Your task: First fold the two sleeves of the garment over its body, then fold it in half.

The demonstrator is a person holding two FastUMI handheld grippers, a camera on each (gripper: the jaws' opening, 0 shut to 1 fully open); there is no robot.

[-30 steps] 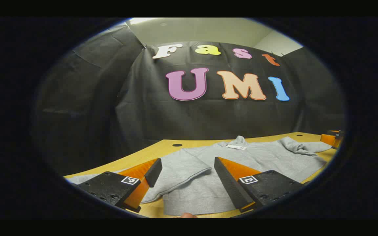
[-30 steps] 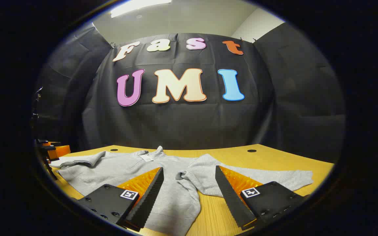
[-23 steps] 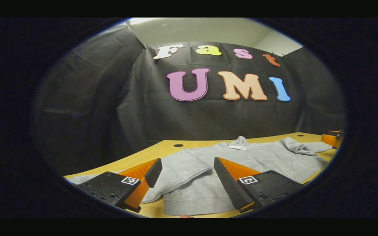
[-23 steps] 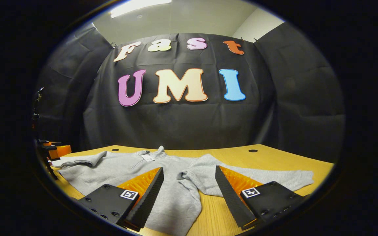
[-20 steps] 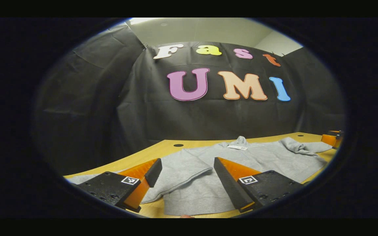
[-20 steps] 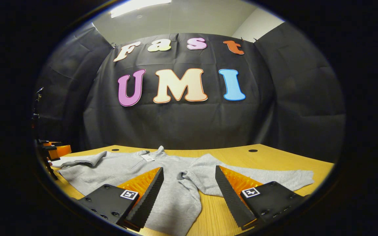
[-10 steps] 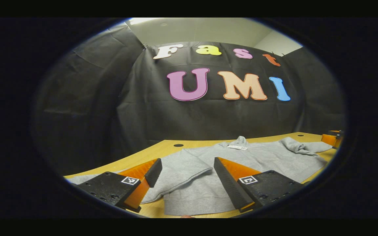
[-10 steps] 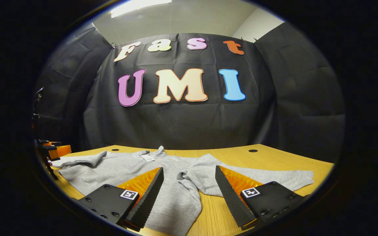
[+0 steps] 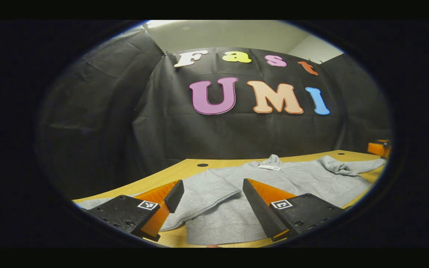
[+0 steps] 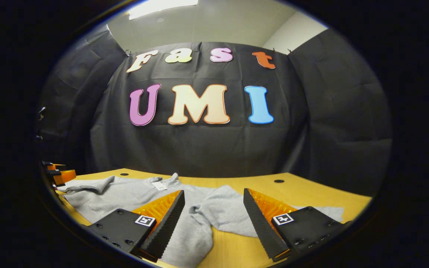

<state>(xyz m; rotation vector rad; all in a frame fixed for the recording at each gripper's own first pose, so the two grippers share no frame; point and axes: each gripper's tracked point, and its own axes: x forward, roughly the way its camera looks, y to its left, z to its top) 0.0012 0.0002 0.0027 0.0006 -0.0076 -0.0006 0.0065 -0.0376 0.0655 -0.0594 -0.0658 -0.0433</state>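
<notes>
On the wooden table (image 10: 304, 191) a grey sweatshirt (image 9: 292, 176) lies flat, collar toward the wall. Right gripper view shows one sleeve (image 10: 222, 212) bunched and the far cable hole (image 10: 279, 181). Left gripper (image 9: 210, 197) and right gripper (image 10: 214, 208) both hover with fingers apart, holding nothing.

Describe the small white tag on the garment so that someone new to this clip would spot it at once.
Start at the wooden table, where a grey sweatshirt lies spread flat. Follow it to its far edge, where the collar stands up. The tag lies just below the collar: the one white patch on plain grey cloth.
</notes>
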